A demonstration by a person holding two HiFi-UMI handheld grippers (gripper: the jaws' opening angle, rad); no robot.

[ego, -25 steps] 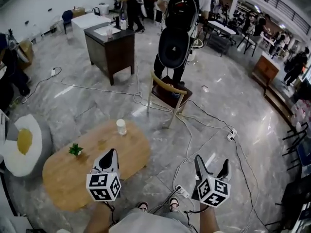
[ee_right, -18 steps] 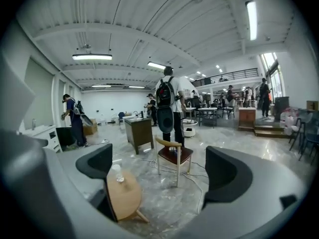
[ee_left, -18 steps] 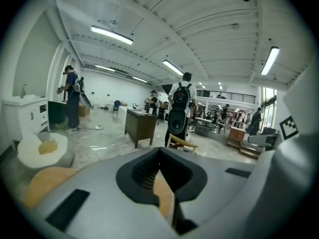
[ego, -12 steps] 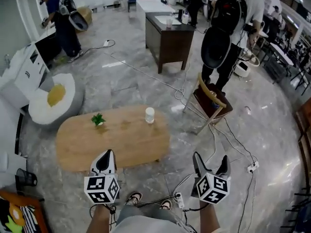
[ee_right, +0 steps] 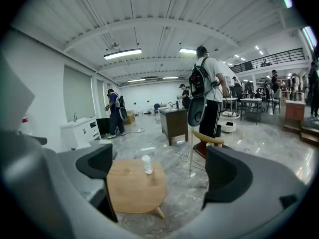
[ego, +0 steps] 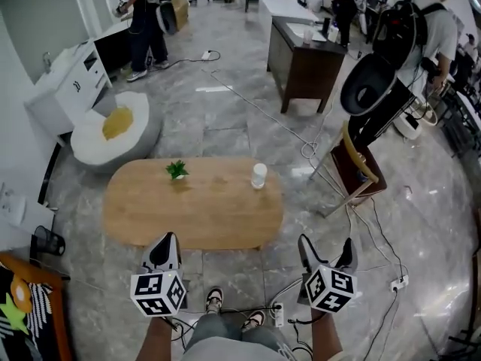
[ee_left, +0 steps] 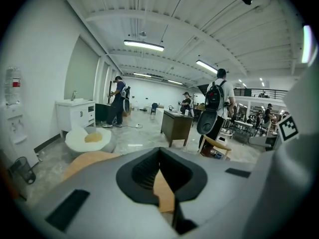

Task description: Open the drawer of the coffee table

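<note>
An oval wooden coffee table (ego: 192,213) stands on the marble floor straight ahead of me, with a small green plant (ego: 177,170) and a white cup (ego: 258,175) on top. No drawer front shows in any view. My left gripper (ego: 167,245) hovers by the table's near edge, its jaws together and holding nothing. My right gripper (ego: 325,251) hangs over the floor to the right of the table, open and empty. In the right gripper view the table (ee_right: 134,185) and cup (ee_right: 146,164) lie between the spread jaws. The left gripper (ee_left: 160,183) shows only a sliver of wood.
A wooden chair (ego: 359,168) stands right of the table, beside a person with a backpack (ego: 409,36). Cables (ego: 364,228) and a power strip (ego: 277,314) lie on the floor near my feet. A white beanbag (ego: 113,130), a wire bin (ego: 46,241) and a dark desk (ego: 301,59) lie farther off.
My view has swung around the table: it has shifted from the lower left to straight ahead. Both grippers keep the same pose and state.
</note>
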